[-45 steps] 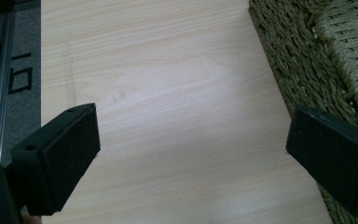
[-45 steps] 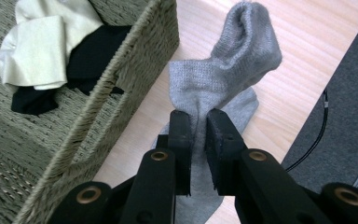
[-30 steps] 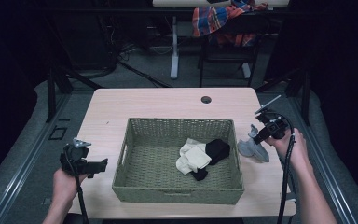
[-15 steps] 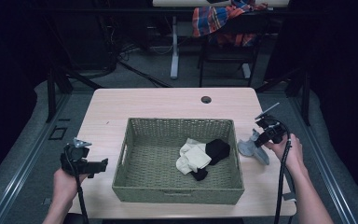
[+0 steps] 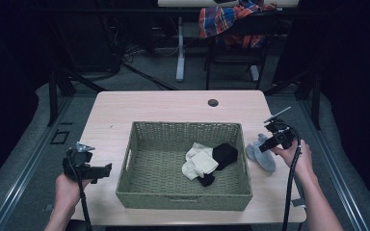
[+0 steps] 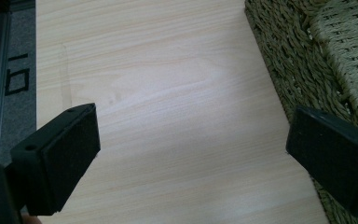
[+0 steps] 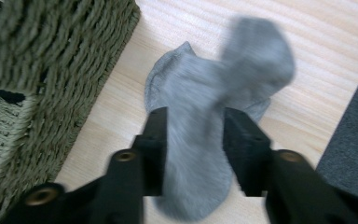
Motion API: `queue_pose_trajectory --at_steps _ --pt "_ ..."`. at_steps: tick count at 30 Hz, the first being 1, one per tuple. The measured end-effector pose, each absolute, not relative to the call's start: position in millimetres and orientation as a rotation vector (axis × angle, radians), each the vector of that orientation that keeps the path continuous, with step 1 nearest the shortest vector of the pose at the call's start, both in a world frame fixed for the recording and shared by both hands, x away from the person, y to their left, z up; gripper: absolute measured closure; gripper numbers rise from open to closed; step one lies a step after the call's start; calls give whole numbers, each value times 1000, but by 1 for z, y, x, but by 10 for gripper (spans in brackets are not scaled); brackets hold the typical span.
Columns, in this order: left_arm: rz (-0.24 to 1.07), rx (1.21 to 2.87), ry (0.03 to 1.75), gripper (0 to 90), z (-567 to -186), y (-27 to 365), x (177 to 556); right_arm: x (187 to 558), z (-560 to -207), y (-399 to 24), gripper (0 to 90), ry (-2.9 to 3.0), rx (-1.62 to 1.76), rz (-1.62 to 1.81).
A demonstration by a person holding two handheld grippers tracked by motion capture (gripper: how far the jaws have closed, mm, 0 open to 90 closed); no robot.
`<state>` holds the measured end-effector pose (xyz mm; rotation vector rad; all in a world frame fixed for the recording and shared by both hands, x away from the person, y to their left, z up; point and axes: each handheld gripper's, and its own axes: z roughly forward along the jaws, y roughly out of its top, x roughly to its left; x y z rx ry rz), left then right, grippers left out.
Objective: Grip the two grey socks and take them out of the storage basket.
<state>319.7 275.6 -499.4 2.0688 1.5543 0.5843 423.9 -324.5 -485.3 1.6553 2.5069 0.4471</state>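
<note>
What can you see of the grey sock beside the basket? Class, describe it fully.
The grey sock is a short ankle sock of soft knit cloth, limp and lying flat on the pale wooden table, just right of the woven basket, apart from its wall. A second grey piece seems to lie across it. The right gripper straddles it, jaws on either side; whether they already pinch it is unclear, as the picture is blurred.

1 woven basket, 1 grey sock on counter, approx 2 socks in basket: 1 white, 1 black, 2 grippers: left, right
</note>
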Motion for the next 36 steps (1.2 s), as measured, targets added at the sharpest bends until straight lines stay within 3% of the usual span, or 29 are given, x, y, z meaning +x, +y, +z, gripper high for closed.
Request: queue_pose_trajectory --at_steps 2,12,29,36 --pt "584 2067 1553 29 -499 276 319 421 -481 -325 462 2488 1663 473" --pt "583 2067 1550 30 -499 275 319 387 -462 -324 152 2476 1616 607" --pt "591 2071 1543 30 -498 273 319 328 -474 -337 4 2501 1699 579" --pt "592 2078 1536 30 -498 272 319 325 -484 -339 0 2538 1718 519"
